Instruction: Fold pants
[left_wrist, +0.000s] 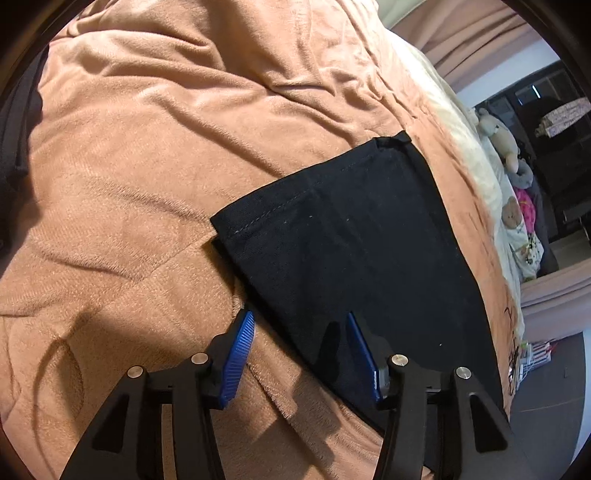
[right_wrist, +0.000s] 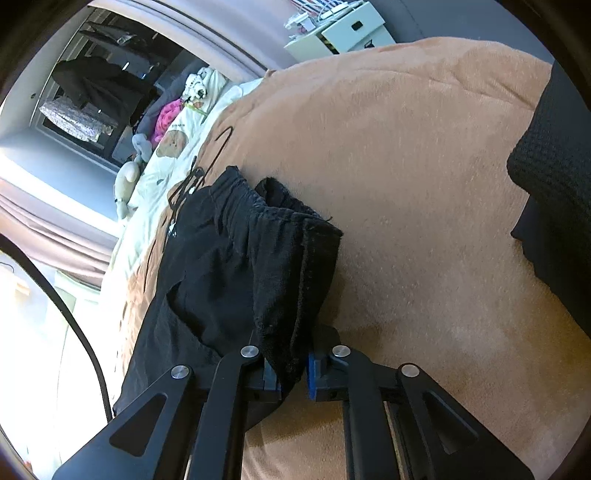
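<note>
Black pants (left_wrist: 351, 229) lie on a tan fleece blanket (left_wrist: 147, 147), with a stitched hem edge facing up-left in the left wrist view. My left gripper (left_wrist: 300, 317) is open just above the cloth. Its left blue pad (left_wrist: 240, 354) is over the blanket and its right pad (left_wrist: 364, 354) is over the pants, so the pants' edge runs between them without being pinched. In the right wrist view the pants' gathered waistband end (right_wrist: 280, 221) rises in a bunch off the blanket (right_wrist: 406, 166). My right gripper (right_wrist: 293, 369) is shut on a fold of that black fabric.
A dark knitted cloth (right_wrist: 554, 192) lies at the blanket's right side. A black hanger (right_wrist: 192, 181) rests beyond the pants, beside cream bedding with plush toys (right_wrist: 125, 181). A white box (right_wrist: 351, 26) stands past the bed. A black cable (right_wrist: 74, 314) crosses the left.
</note>
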